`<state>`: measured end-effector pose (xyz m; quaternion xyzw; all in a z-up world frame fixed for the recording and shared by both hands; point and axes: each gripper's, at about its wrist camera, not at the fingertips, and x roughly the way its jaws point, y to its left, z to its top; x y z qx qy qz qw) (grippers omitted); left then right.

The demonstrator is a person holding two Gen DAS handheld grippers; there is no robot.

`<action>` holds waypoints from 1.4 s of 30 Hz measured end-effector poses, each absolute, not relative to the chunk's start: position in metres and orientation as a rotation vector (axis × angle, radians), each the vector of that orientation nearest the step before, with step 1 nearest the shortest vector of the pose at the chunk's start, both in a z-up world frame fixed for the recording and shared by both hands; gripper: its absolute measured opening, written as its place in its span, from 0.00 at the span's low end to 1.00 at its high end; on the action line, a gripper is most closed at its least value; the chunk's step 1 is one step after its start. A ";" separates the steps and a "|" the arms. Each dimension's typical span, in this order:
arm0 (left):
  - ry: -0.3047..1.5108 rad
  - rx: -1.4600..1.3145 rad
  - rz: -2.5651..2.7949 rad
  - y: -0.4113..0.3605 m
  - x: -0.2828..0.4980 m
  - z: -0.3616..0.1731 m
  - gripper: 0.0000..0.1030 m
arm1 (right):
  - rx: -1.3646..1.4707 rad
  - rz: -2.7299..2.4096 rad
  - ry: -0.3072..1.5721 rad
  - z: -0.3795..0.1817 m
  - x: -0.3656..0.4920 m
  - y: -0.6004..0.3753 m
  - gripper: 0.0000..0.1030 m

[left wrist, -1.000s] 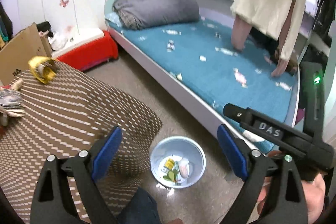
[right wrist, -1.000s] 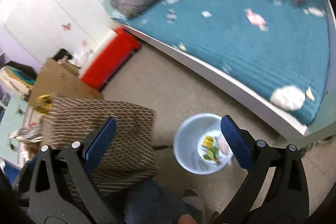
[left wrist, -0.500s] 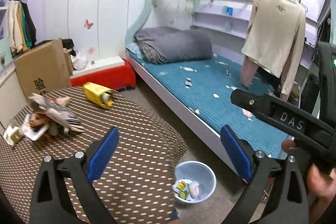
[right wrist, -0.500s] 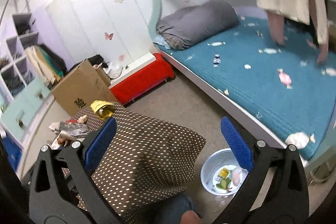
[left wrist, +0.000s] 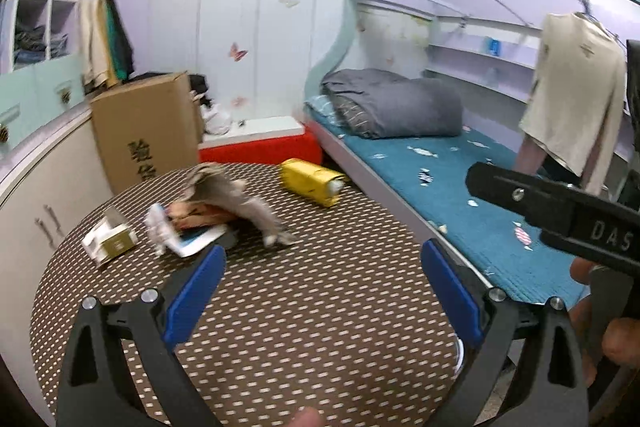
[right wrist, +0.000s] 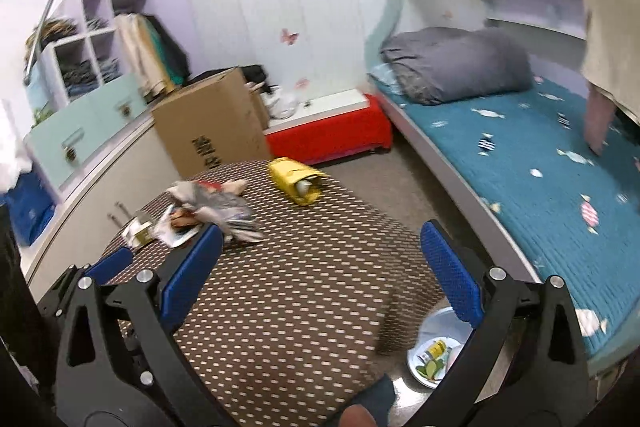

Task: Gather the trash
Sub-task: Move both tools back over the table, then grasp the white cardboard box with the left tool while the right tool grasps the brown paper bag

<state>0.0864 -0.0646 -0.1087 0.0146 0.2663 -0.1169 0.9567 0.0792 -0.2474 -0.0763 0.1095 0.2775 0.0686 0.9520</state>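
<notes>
I see the bed [left wrist: 460, 203] with its teal cover along the right, scattered with small wrappers. The round desk [left wrist: 300, 307] in its brown dotted cloth fills the foreground. A cardboard box [left wrist: 146, 131] stands beyond the desk's far left edge. On the floor off the desk's right edge sits the pale trash bin [right wrist: 434, 355], already holding some scraps. Toward the desk's far edge lies a yellow carton [left wrist: 312, 182] on its side. Left of it, a heap of crumpled paper [left wrist: 228, 203] rests over flatter litter, and a small white and olive box [left wrist: 109, 242] lies near the left edge. My left claw [left wrist: 322, 291] hangs wide apart above the near desk, gripping nothing. My right claw [right wrist: 320, 273] is likewise wide and bare.
</notes>
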 end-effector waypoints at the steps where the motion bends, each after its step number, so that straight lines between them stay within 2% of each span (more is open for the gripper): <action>1: 0.543 0.023 -0.223 -0.057 0.087 -0.109 0.93 | 0.217 0.150 0.565 -0.077 0.083 -0.243 0.94; 11: 0.563 -0.019 -0.088 0.025 0.105 -0.119 0.93 | 0.104 0.245 0.668 -0.101 0.132 -0.171 0.94; 23: 0.665 0.062 0.120 0.134 0.170 -0.155 0.93 | -0.006 0.362 0.767 -0.146 0.211 -0.104 0.94; 28: 0.723 0.100 0.085 0.159 0.213 -0.170 0.93 | 0.023 0.403 0.766 -0.146 0.230 -0.097 0.85; 31: 0.781 0.151 0.058 0.162 0.239 -0.185 0.93 | 0.046 0.429 0.775 -0.148 0.239 -0.094 0.76; 32: 0.791 0.166 0.052 0.161 0.244 -0.188 0.93 | 0.051 0.431 0.784 -0.149 0.243 -0.093 0.64; 33: 0.809 0.187 0.041 0.161 0.252 -0.193 0.93 | 0.066 0.440 0.796 -0.151 0.247 -0.093 0.48; 34: 0.816 0.201 0.034 0.160 0.257 -0.196 0.93 | 0.095 0.458 0.815 -0.154 0.251 -0.094 0.38; 35: 0.826 0.206 0.018 0.159 0.262 -0.198 0.87 | 0.110 0.464 0.822 -0.154 0.253 -0.095 0.26; 36: 0.840 0.201 -0.005 0.158 0.266 -0.200 0.65 | 0.115 0.468 0.821 -0.155 0.253 -0.096 0.21; 37: 0.856 0.196 -0.029 0.157 0.268 -0.202 0.60 | 0.115 0.463 0.820 -0.154 0.251 -0.097 0.19; 42: 0.838 0.169 -0.062 0.149 0.254 -0.201 0.50 | 0.151 0.425 0.784 -0.144 0.237 -0.114 0.11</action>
